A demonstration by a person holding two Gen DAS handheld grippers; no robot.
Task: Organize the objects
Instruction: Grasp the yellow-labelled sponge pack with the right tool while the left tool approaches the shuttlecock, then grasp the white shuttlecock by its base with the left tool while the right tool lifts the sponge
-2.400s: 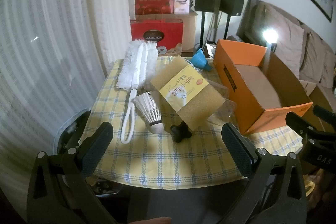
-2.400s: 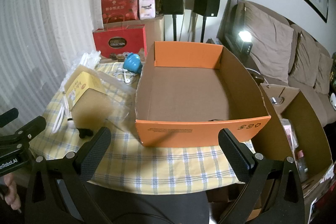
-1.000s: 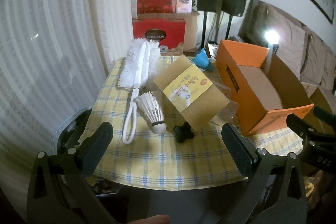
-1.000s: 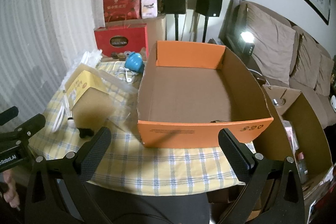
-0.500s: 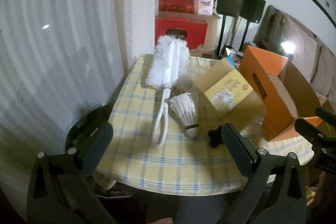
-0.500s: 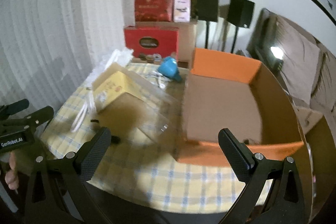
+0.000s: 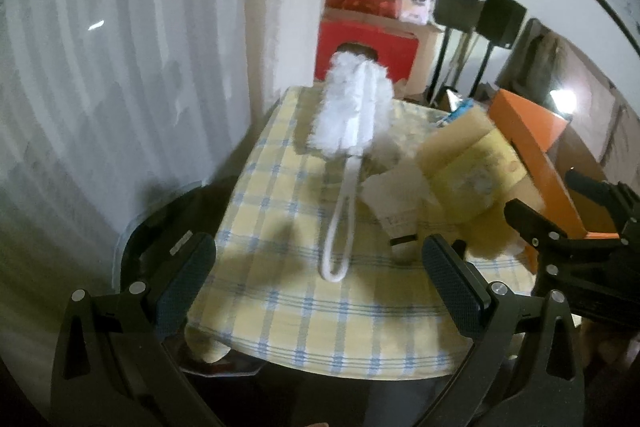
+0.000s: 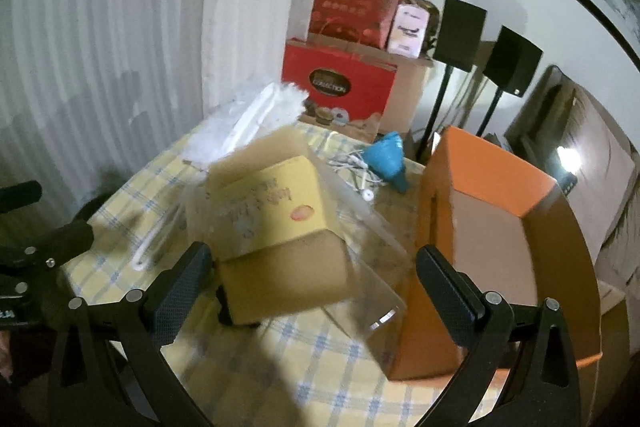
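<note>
Left gripper [image 7: 318, 287]: jaws wide apart, nothing between them, held over the near edge of the bench [image 7: 280, 311]. Right gripper [image 8: 312, 287]: jaws wide apart, nothing clamped, the sponge pack just ahead of them.

Change over the last 2.4 s: both views have swung left and closed in. The left view was centred on the sponge pack and shuttlecock; it now lines up with the loop handle of the white duster [image 7: 348, 123]. The right view was filled by the orange cardboard box [image 8: 492, 227]; that box now sits to the right, and the yellow-labelled sponge pack [image 8: 276, 223] in its clear wrapper is central. Both frames show motion blur.

Judgement: approach phase, no item moved yet; the box appears empty. Likely targets are the duster on the left and the sponge pack on the right.

Count on bench: 1 duster, 1 sponge pack, 1 shuttlecock [image 7: 394, 211] (blurred), 1 blue funnel [image 8: 390, 157], 1 set of white earphones [image 8: 358, 171], 1 orange box. A small black object beside the pack is mostly hidden.
</note>
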